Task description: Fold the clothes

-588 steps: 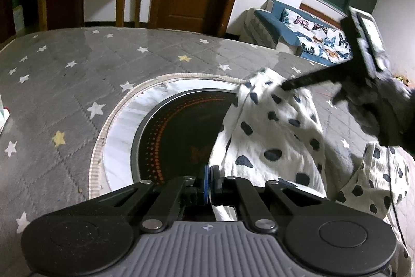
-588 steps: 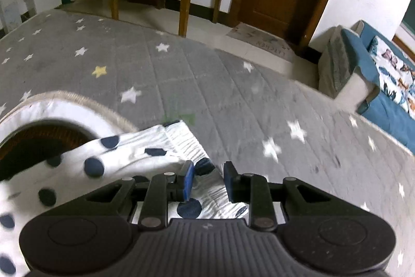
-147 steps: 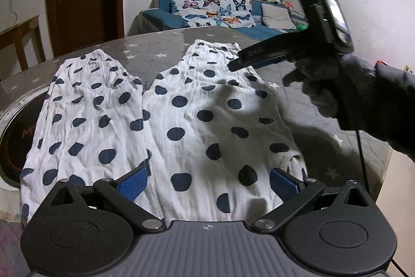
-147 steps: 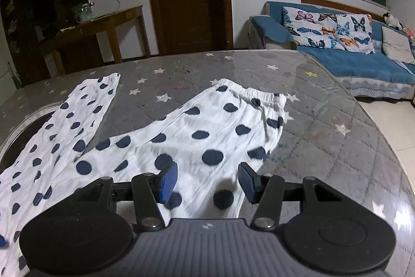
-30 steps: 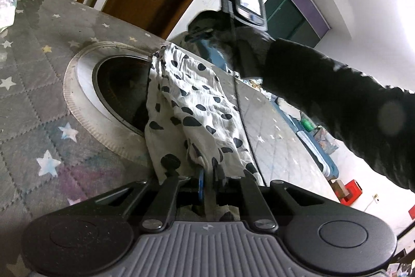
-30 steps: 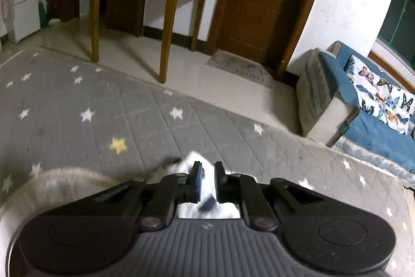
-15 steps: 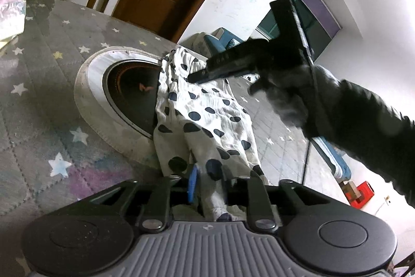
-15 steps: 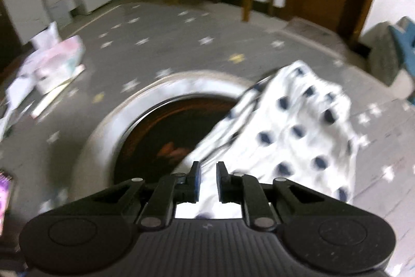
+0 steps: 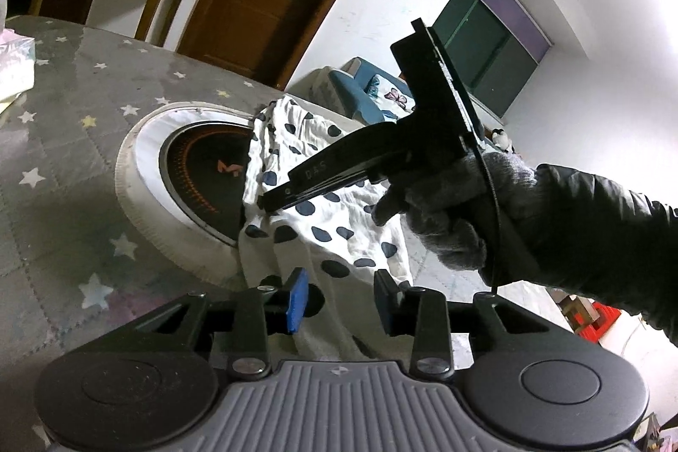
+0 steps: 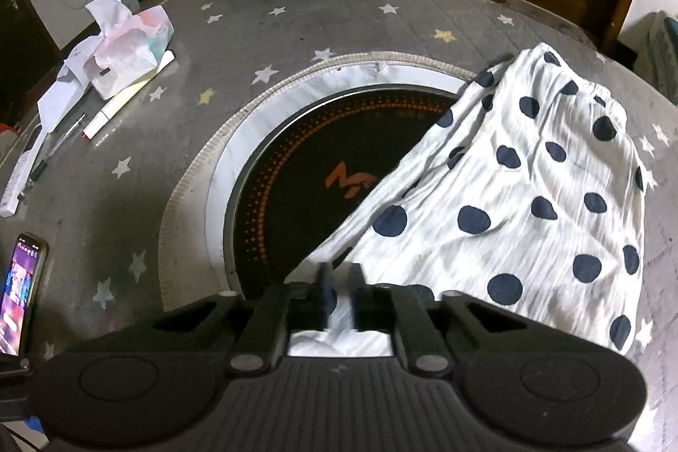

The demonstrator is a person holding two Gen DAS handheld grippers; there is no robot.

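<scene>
White trousers with dark blue dots point(image 9: 322, 198) lie folded lengthwise on the grey star-patterned table, partly over the round black hob. My left gripper point(image 9: 339, 299) is open just above the near end of the trousers, which hangs over the table edge. My right gripper point(image 10: 337, 293) is shut on the trousers point(image 10: 529, 193), pinching a bunch of the white cloth near the hob's edge. It also shows in the left wrist view point(image 9: 271, 200), held by a gloved hand above the trousers.
The round black hob point(image 10: 305, 176) with its white ring sits in the table's middle. A tissue pack point(image 10: 127, 49), papers, pens point(image 10: 106, 113) and a lit phone point(image 10: 19, 291) lie at the left. A wooden table and door stand behind; a blue sofa point(image 9: 373, 87) lies beyond.
My left gripper has opened and let go of the cloth. My right gripper has swung back over the trousers towards the near side, still pinching cloth.
</scene>
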